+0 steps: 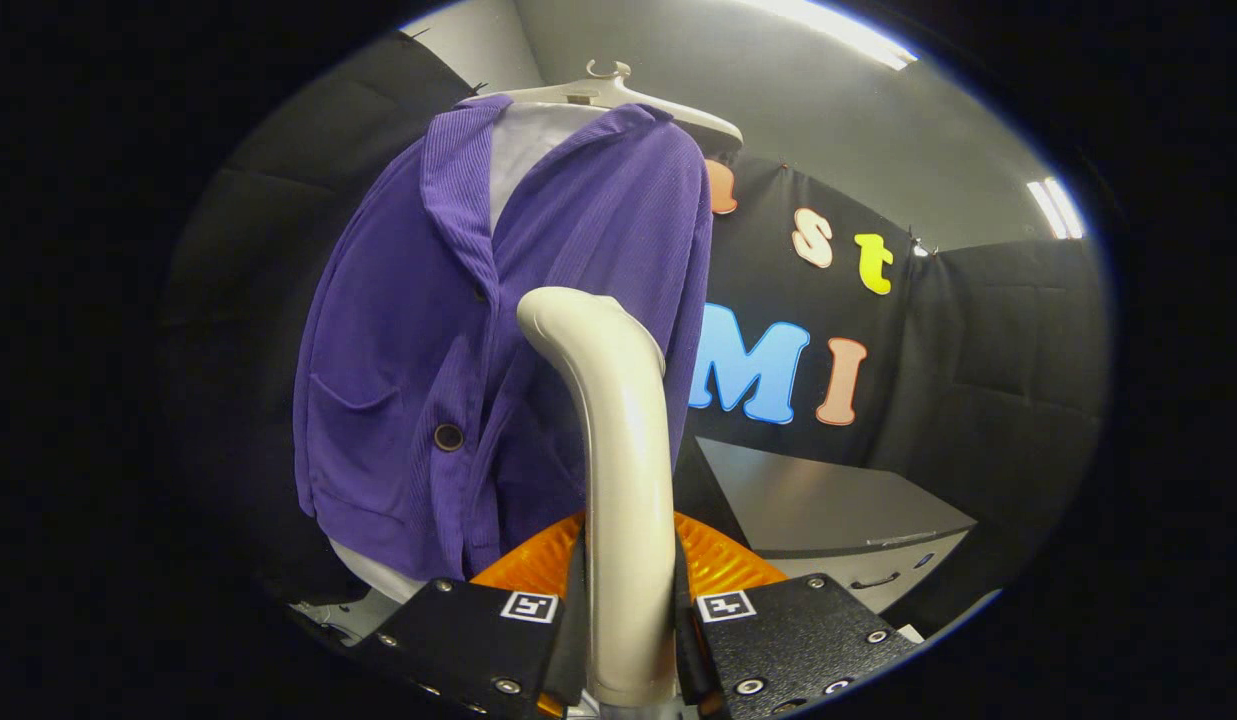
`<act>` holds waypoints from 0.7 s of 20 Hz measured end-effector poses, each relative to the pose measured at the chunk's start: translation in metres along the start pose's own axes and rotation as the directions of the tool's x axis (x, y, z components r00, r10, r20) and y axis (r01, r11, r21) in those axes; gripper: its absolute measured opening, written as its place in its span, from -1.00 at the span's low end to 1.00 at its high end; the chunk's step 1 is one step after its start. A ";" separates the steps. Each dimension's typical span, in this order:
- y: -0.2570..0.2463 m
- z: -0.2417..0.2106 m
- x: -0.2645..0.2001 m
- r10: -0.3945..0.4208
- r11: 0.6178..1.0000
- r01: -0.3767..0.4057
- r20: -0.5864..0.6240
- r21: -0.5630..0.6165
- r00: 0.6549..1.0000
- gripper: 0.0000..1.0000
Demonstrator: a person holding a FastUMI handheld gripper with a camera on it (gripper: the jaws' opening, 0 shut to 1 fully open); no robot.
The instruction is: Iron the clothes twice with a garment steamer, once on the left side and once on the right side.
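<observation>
A purple ribbed cardigan (458,330) with a dark button hangs over a white shirt on a pale hanger (618,95). My gripper (628,610) is shut on the cream handle of the garment steamer (618,450), both fingers pressing its sides. The handle rises between the fingers and curves forward, so that its head meets the cardigan's front near the button line, on the side right of the placket. The steamer's face is hidden against the cloth. An orange ribbed part (718,560) shows just behind the handle, above the fingers.
A grey cabinet (838,510) with drawers stands to the right of the garment, beyond the fingers. Black cloth walls close the booth behind and to both sides. Ceiling lights run overhead.
</observation>
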State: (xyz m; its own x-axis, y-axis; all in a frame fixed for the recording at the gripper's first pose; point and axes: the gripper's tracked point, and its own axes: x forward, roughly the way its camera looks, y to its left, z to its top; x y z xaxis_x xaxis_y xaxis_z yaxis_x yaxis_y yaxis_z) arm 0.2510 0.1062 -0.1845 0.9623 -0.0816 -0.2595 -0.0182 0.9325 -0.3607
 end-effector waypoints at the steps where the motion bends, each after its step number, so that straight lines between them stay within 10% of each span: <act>1: 0.000 -0.009 -0.001 0.004 1.000 -0.004 -0.011 0.000 1.000 -0.28; 14: 0.015 -0.105 -0.002 0.042 0.999 -0.043 -0.171 -0.002 0.984 -0.28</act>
State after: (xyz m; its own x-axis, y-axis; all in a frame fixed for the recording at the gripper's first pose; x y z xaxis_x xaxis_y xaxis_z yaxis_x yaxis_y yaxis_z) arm 0.2201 0.0833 -0.2838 0.8998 -0.1012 -0.4243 -0.0602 0.9346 -0.3506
